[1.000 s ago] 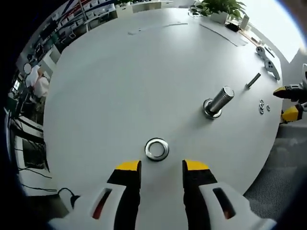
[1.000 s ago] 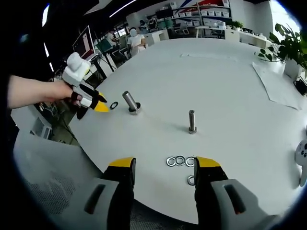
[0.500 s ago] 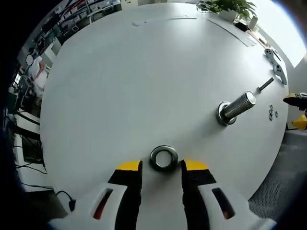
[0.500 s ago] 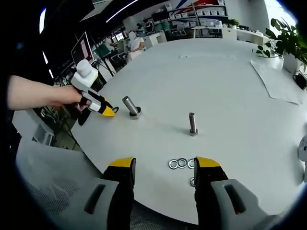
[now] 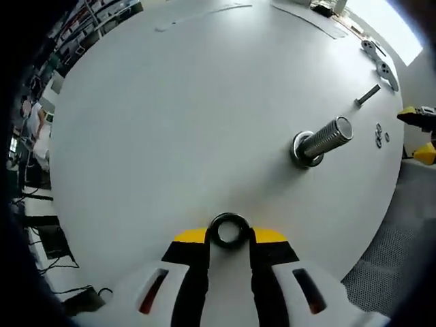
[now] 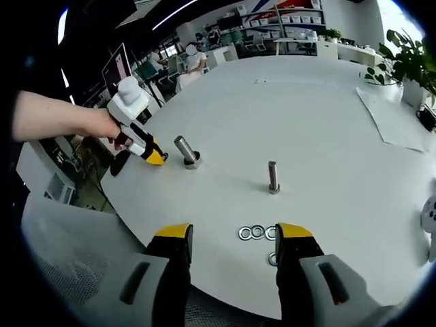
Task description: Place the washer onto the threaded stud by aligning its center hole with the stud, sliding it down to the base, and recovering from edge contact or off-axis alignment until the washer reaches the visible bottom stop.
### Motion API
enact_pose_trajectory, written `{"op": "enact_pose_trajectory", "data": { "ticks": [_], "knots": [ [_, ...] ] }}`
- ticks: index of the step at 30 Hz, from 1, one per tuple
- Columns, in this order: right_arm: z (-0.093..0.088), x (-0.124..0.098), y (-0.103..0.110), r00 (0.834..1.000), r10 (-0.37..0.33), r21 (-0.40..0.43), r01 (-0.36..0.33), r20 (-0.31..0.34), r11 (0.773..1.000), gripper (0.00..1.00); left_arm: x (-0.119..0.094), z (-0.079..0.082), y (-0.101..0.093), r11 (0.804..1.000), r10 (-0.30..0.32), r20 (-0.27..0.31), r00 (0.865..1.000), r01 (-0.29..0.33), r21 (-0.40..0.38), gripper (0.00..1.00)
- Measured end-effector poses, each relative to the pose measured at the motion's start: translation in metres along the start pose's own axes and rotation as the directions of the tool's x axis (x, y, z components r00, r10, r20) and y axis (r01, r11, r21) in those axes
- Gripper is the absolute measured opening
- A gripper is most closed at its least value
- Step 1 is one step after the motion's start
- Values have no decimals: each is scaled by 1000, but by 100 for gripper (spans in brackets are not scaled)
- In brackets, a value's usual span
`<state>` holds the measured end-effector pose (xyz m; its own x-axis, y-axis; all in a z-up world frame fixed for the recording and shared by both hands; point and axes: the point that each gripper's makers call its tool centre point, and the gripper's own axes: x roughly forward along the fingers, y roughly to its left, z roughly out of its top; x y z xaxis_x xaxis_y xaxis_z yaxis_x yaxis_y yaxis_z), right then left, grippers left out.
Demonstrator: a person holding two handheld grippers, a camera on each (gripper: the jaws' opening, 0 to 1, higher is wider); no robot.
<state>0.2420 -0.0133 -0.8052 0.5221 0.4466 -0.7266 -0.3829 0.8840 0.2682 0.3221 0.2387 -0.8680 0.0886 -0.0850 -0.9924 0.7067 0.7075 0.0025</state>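
Observation:
A steel washer [image 5: 228, 219] lies on the white table [image 5: 170, 122], pinched between the yellow tips of my left gripper [image 5: 228, 236], which is shut on it. The large threaded stud [image 5: 321, 139] stands to the right, a little farther off, with a wide flange at its base. In the right gripper view, a hand holds the left gripper [image 6: 155, 157] low on the table, just left of the stud [image 6: 185, 148]. My right gripper [image 6: 231, 235] hangs open above the near table edge, holding nothing.
A thin bolt [image 6: 272, 176] stands mid-table, with three small washers [image 6: 257, 232] in a row and one more [image 6: 271, 258] near the right gripper. A potted plant [image 6: 409, 65] and a paper sheet [image 6: 395, 122] sit far right. The table edge runs close below both grippers.
My left gripper moved forward over the washer and its jaws narrowed onto it. The right gripper stayed in place and open.

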Motion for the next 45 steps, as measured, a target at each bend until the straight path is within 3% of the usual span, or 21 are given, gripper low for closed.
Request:
{"op": "enact_pose_trajectory", "data": {
  "ticks": [3,9,11,12,13,15,16,17,19,25,35,38,41,45],
  "knots": [
    [1,0,-1,1000,-1,8,1,5,1000,51,0,-12,-10,997,-9,-52,999,13,78,20],
    [1,1,3,1000,6,-6,-6,3,1000,51,-3,-24,-19,997,-19,-37,999,22,73,21],
    [1,1,4,1000,8,-7,-8,0,1000,51,-2,-24,-22,992,-38,-25,999,41,123,28],
    [0,2,4,1000,9,-10,-9,-1,1000,51,-4,-26,-30,986,-62,-45,997,69,154,33],
    [0,2,4,1000,9,-11,-9,-2,1000,51,-4,-26,-33,987,-55,-59,997,63,150,35],
    [1,2,4,1000,10,-10,-10,-2,1000,51,-3,-25,-24,986,21,-74,997,-9,166,34],
    [1,2,4,1000,10,-10,-10,-2,1000,51,-3,-25,-30,989,-17,-75,997,27,144,33],
    [1,2,4,1000,10,-11,-10,-2,1000,51,-3,-25,-29,993,-15,-79,997,24,115,33],
    [0,2,4,1000,11,-10,-11,-2,1000,51,-2,-25,-27,991,-18,-72,997,27,128,33],
    [1,2,4,1000,13,-10,-13,0,1000,51,-2,-23,-18,995,-17,-24,1000,20,98,21],
    [1,2,5,1000,18,-9,-18,1,1000,51,-2,-22,-19,997,-4,-44,999,7,76,19],
    [1,1,5,1000,19,-8,-19,1,1000,51,-4,-23,-18,999,-11,-13,1000,11,53,19],
    [1,1,5,1000,18,-8,-18,2,1000,51,-4,-21,-18,999,-14,29,999,15,-35,19],
    [1,1,7,1000,20,-13,-20,1,1000,50,-5,-22,-19,1000,-7,44,999,7,-10,19]
  ]
}}
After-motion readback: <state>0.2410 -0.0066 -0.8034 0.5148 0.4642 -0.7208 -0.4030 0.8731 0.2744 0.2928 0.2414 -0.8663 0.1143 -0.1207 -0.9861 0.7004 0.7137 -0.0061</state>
